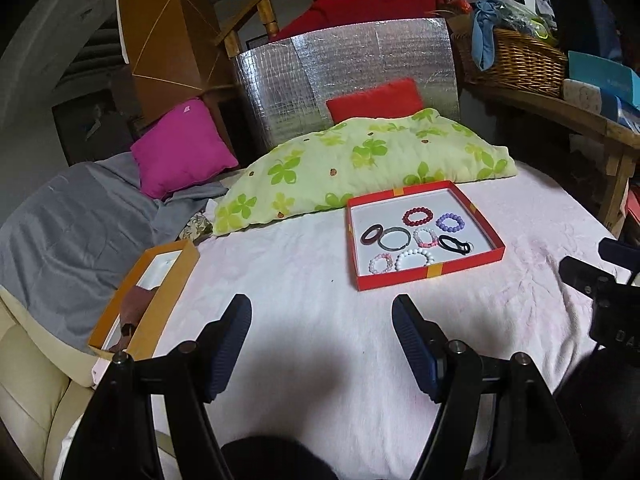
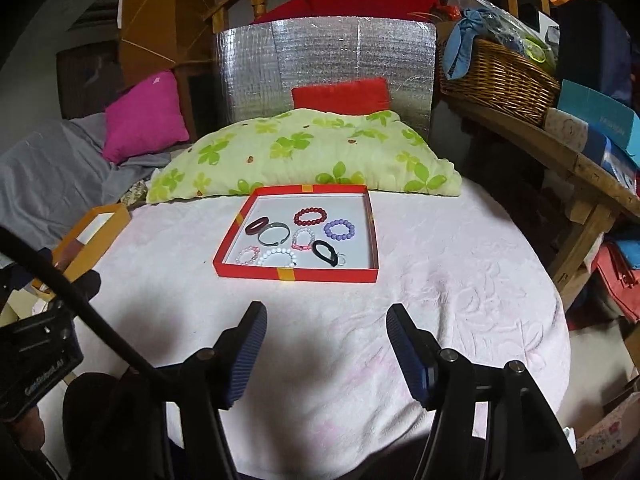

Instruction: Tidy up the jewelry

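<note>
both grippers wide open, bracelets in the red tray

the left gripper (image 1: pixel 322 344) hangs over the pink blanket (image 1: pixel 304 280) with its fingers (image 1: pixel 236 332) spread wide and nothing between them. the right gripper (image 2: pixel 326 344) hangs the same way, fingers (image 2: pixel 252 336) far apart and bare.

ahead of the right fingers, a little to their left, lies the red tray (image 2: pixel 296 274); from the left fingers it sits ahead and to the right (image 1: pixel 424 272). inside it are seven pieces, none touching a gripper: a dark red bead bracelet (image 2: pixel 311 216) and a purple bead bracelet (image 2: pixel 339 229) at the far side, a maroon bangle (image 2: pixel 256 226) touching or overlapping a grey bangle (image 2: pixel 273 233) to the left, a pink-and-white bracelet (image 2: pixel 303 239) in the middle, a black band (image 2: pixel 325 254) nearer on the right, and a white bead bracelet (image 2: pixel 277 258) beside a pale pink one (image 2: pixel 246 257) at the near edge.

well to the left of the left fingers sits an orange box (image 1: pixel 160 288) at the blanket's edge, with something brown inside. beyond the tray lies a green flowered pillow (image 2: pixel 304 156).
</note>
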Tool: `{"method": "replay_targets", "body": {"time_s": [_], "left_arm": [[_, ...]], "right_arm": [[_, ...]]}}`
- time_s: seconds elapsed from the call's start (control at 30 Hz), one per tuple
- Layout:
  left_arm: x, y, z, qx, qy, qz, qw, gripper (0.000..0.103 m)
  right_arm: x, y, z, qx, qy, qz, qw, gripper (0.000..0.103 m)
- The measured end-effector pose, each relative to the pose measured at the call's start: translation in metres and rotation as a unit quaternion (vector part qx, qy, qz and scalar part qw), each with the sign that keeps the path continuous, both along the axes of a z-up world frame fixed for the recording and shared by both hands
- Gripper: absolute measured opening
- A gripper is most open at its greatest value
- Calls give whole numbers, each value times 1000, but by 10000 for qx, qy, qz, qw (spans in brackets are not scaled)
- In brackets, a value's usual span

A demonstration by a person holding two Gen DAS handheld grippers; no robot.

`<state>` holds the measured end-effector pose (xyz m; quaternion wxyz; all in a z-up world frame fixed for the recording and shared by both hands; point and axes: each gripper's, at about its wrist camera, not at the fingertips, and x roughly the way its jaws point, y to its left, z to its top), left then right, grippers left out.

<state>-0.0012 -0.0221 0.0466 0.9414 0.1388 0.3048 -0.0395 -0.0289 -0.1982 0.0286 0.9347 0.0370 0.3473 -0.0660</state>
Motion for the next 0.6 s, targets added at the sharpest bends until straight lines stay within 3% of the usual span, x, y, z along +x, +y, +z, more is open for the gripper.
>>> {"method": "replay_targets", "body": {"time_s": [0.6], "left_arm": [[2,17,6,-75,-3,275,9996,74]], "right_arm": [[7,7,-3,8,81,-87,9999,66]]}}
